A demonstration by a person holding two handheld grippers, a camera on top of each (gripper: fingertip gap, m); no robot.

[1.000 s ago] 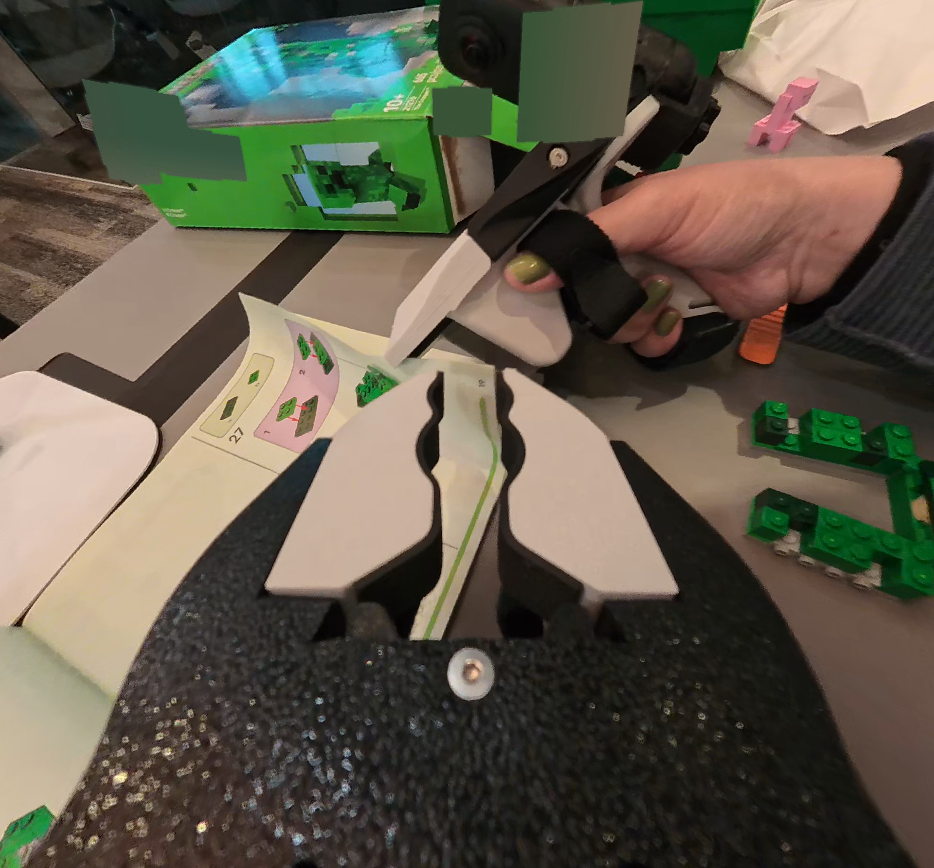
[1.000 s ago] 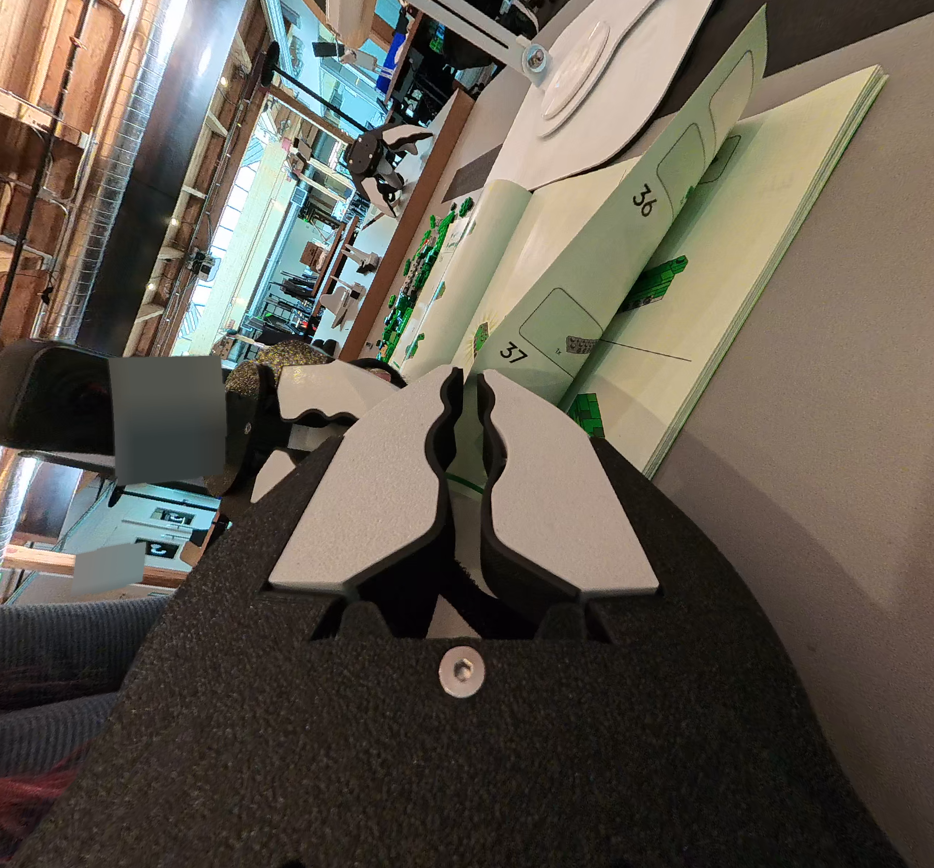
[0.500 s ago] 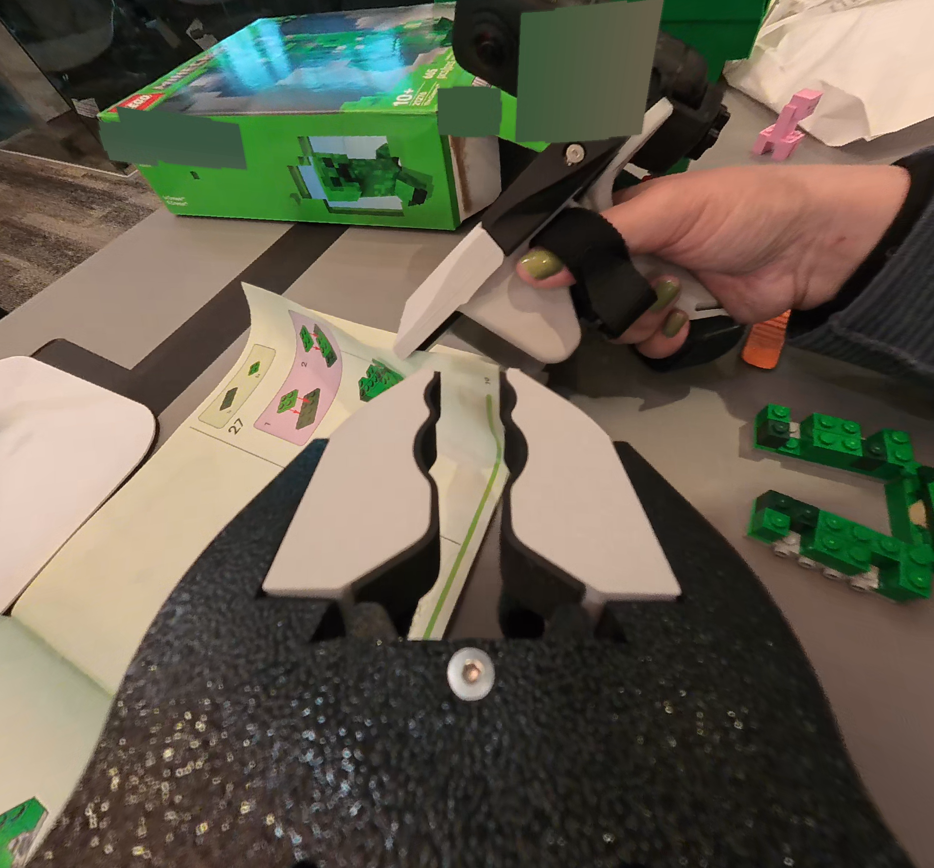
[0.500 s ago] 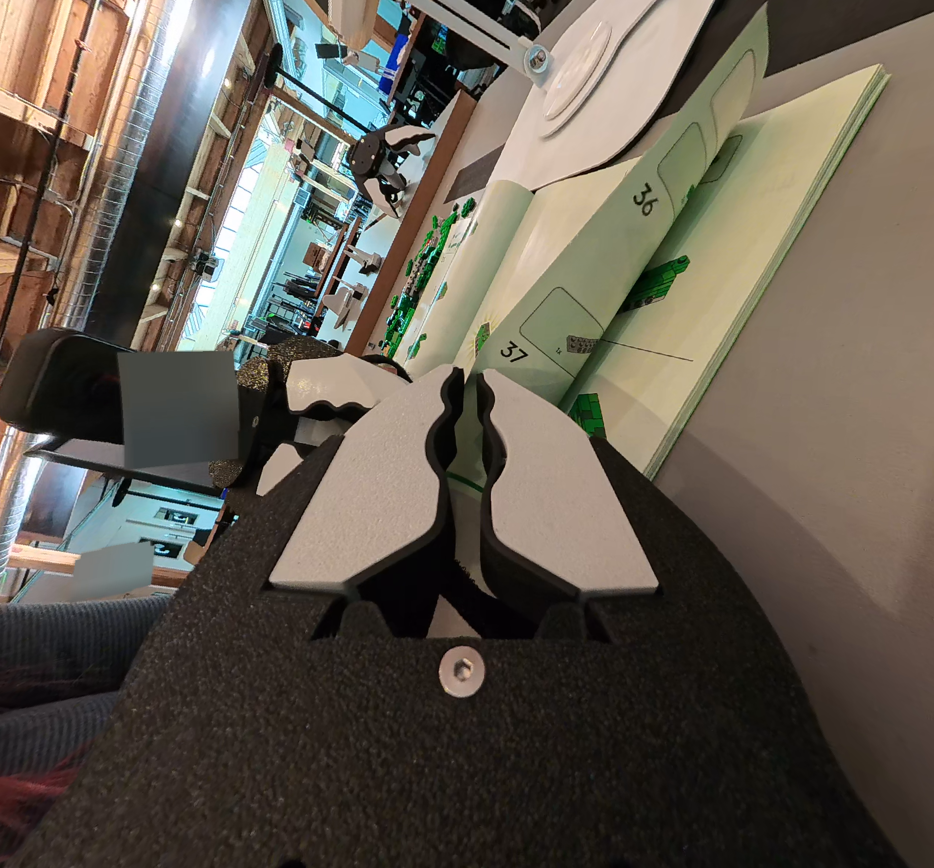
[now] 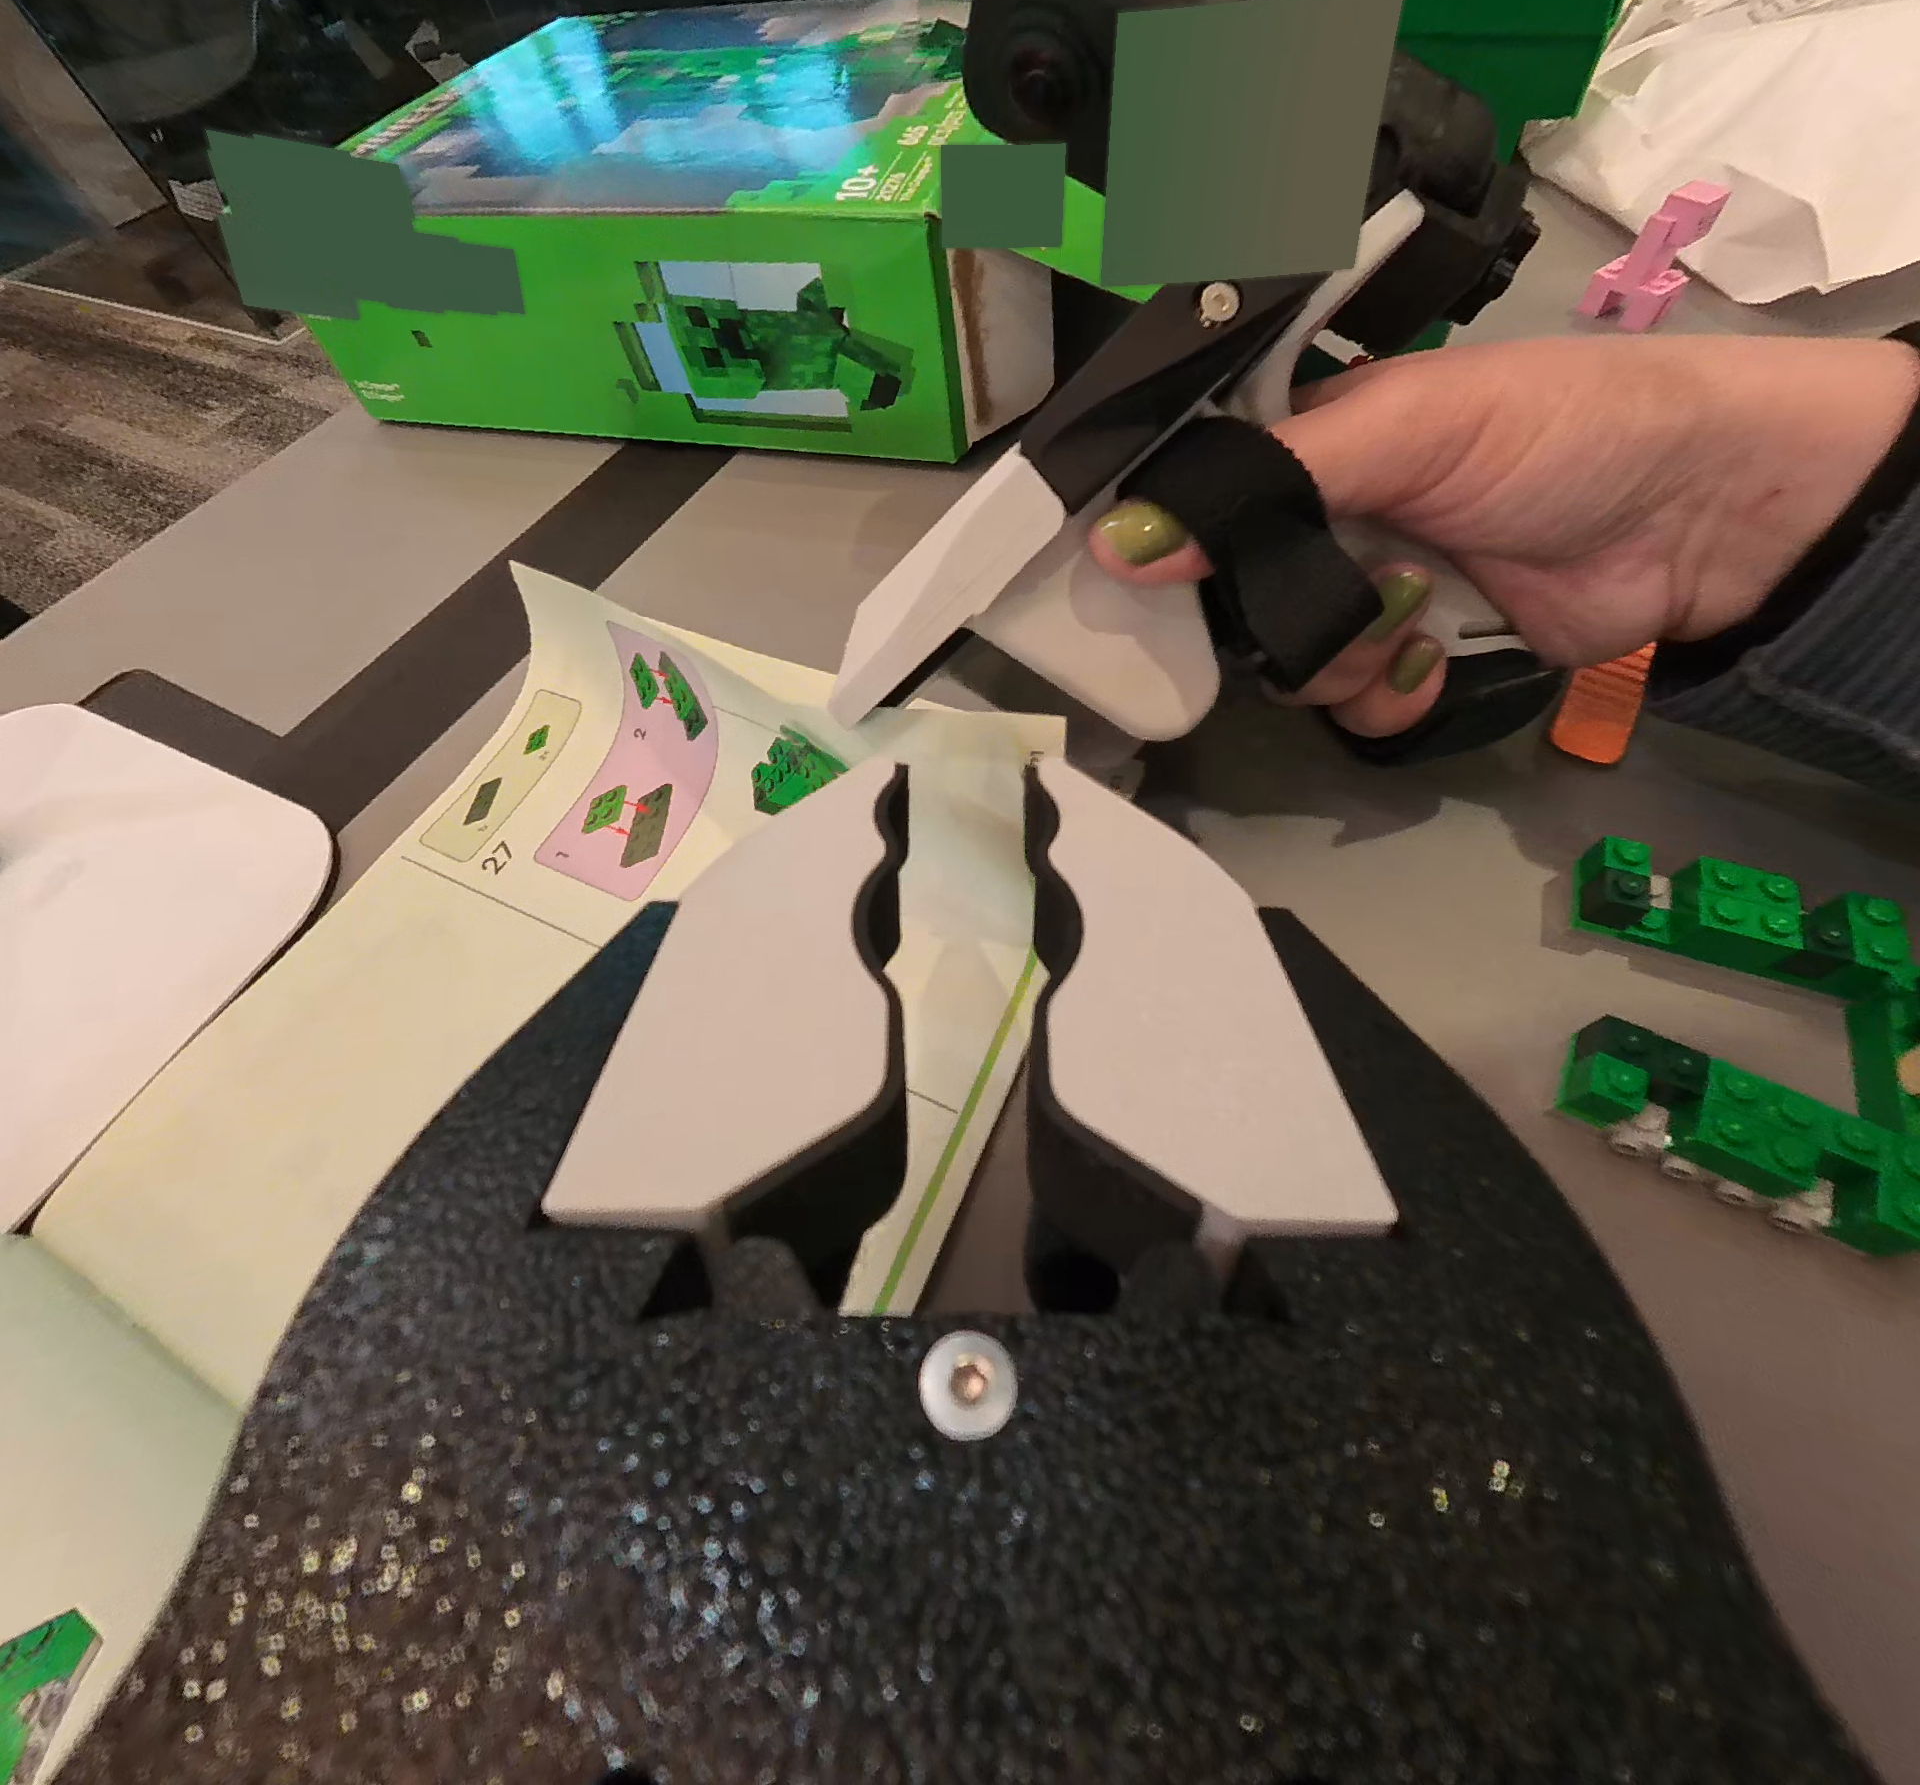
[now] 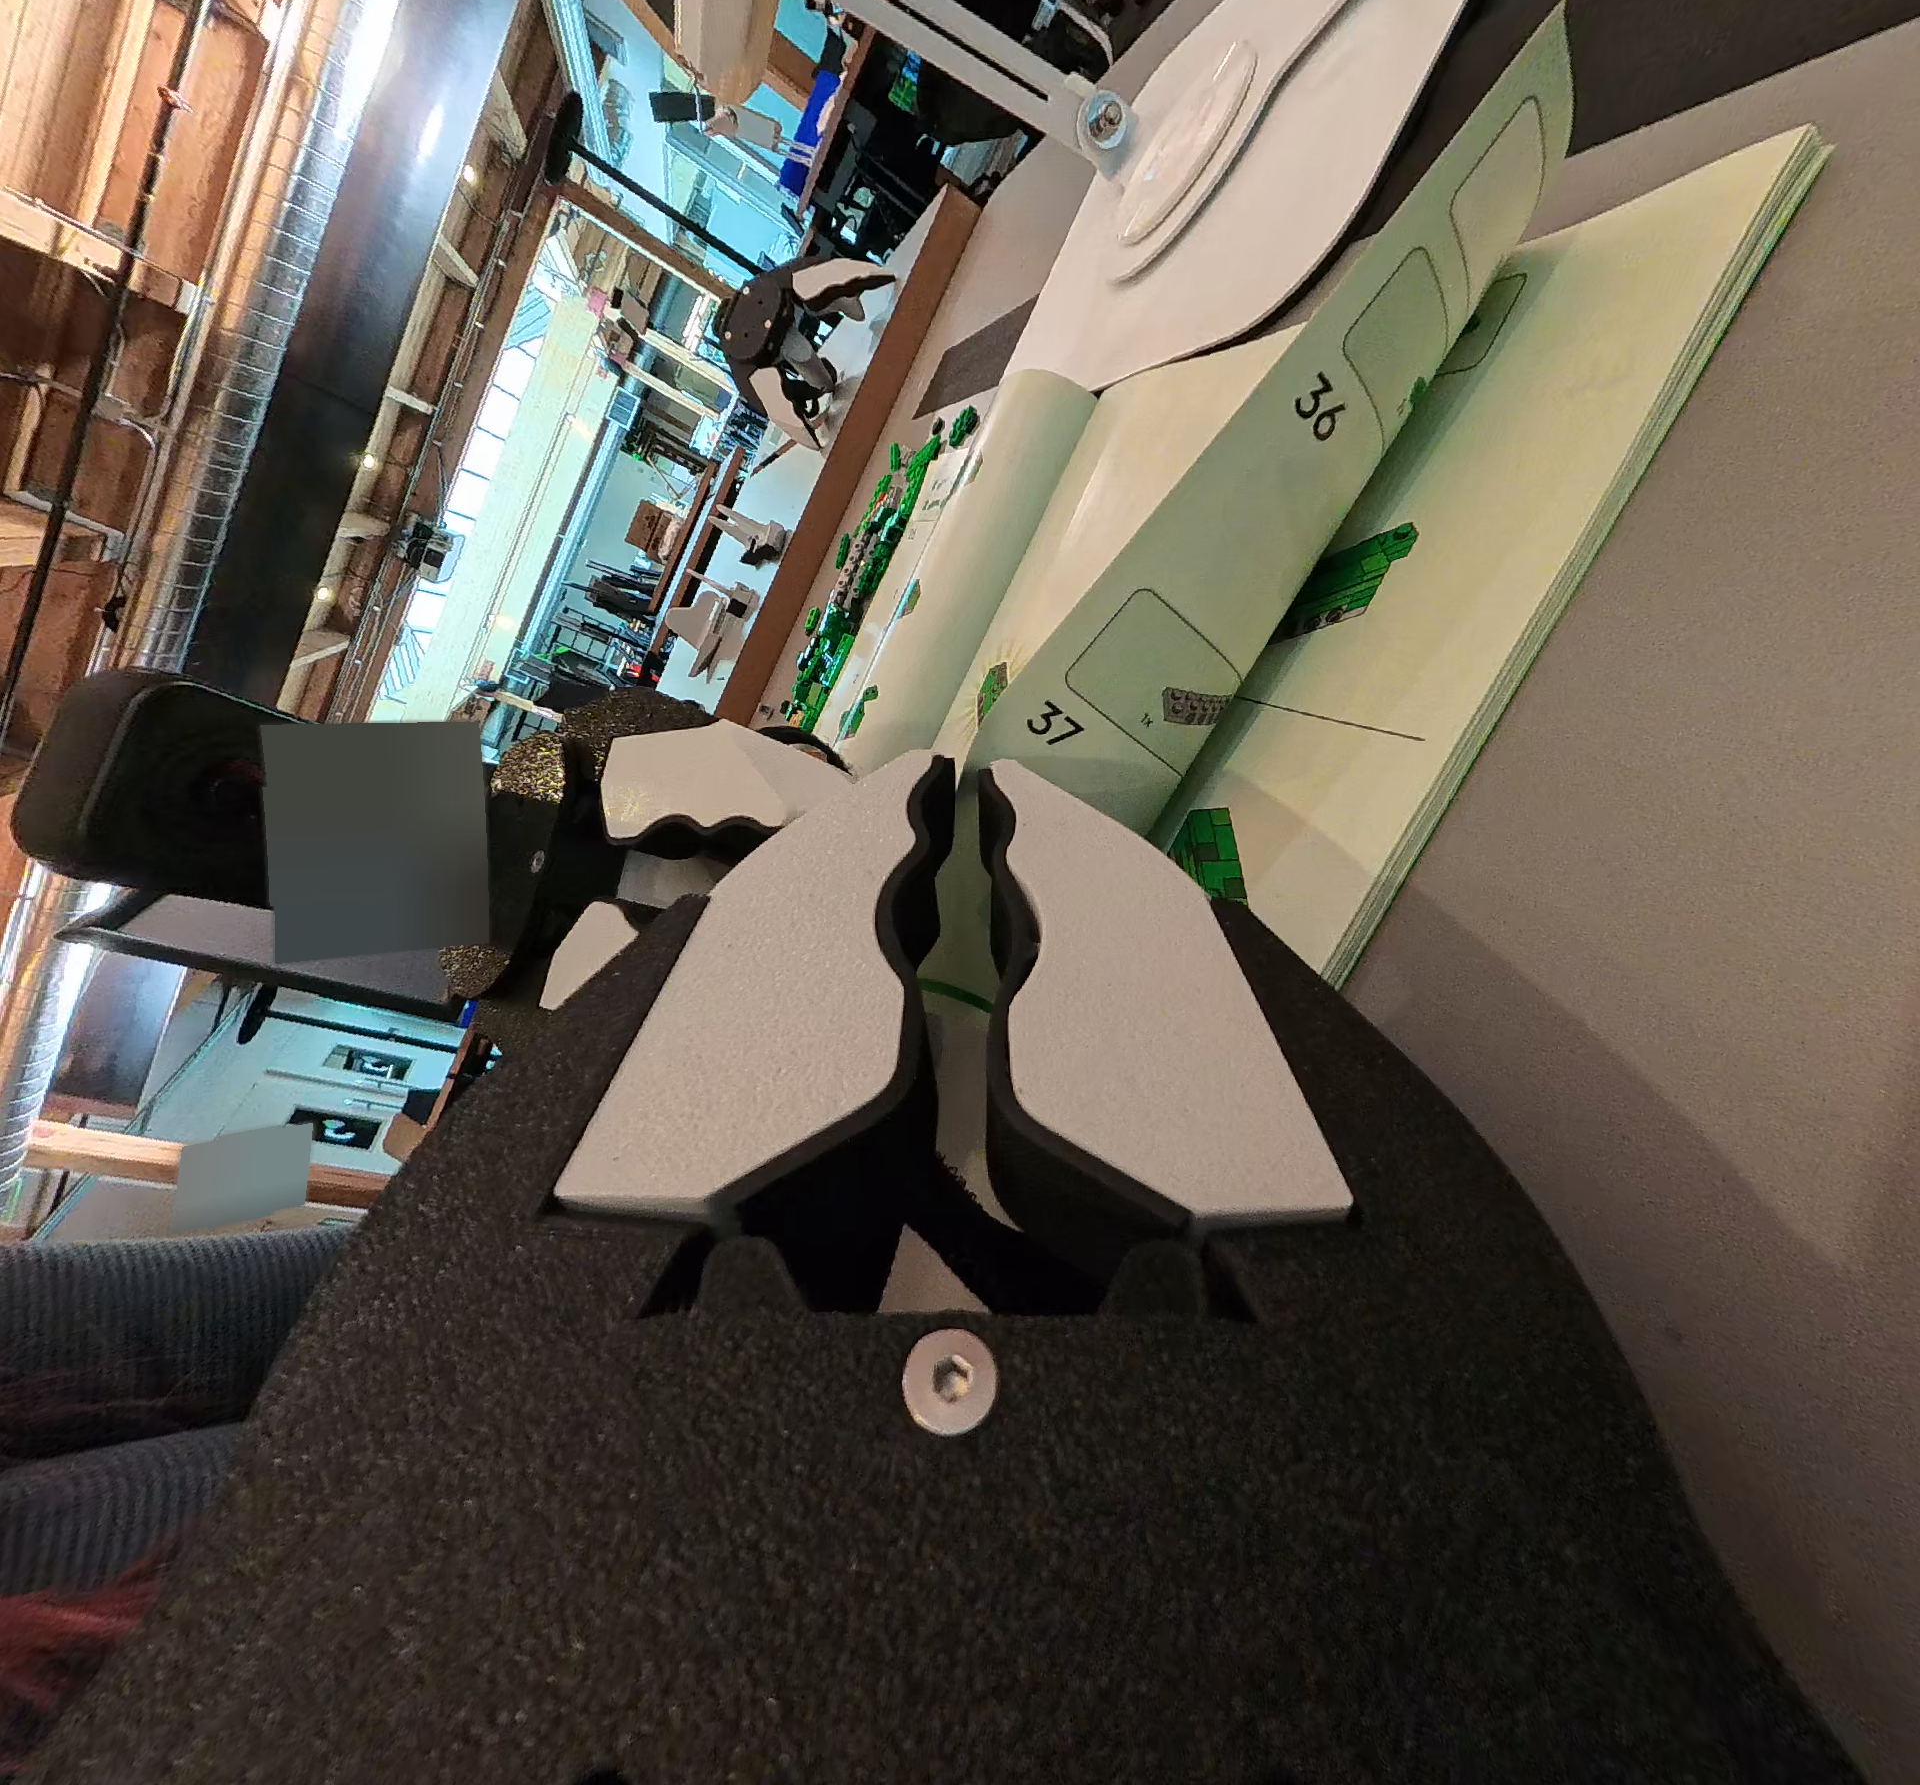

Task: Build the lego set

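Two grippers work the booklet (image 5: 312,1060), not bricks: the step looks like page-turning. The left gripper (image 5: 961,779) hangs narrowly parted over a lifted page (image 5: 665,748); the right gripper (image 6: 966,779), nearly closed, seems to pinch that page's edge. The green build (image 5: 1756,1039) lies at right. Next, the page needs carrying over without tearing.

Both views are evenly and brightly lit. Soft shadows are cast on the grey table (image 5: 1351,862) beneath the hand (image 5: 1579,499). Glare is seen on the green box (image 5: 665,208). Straight lines are bent near the frame edges.
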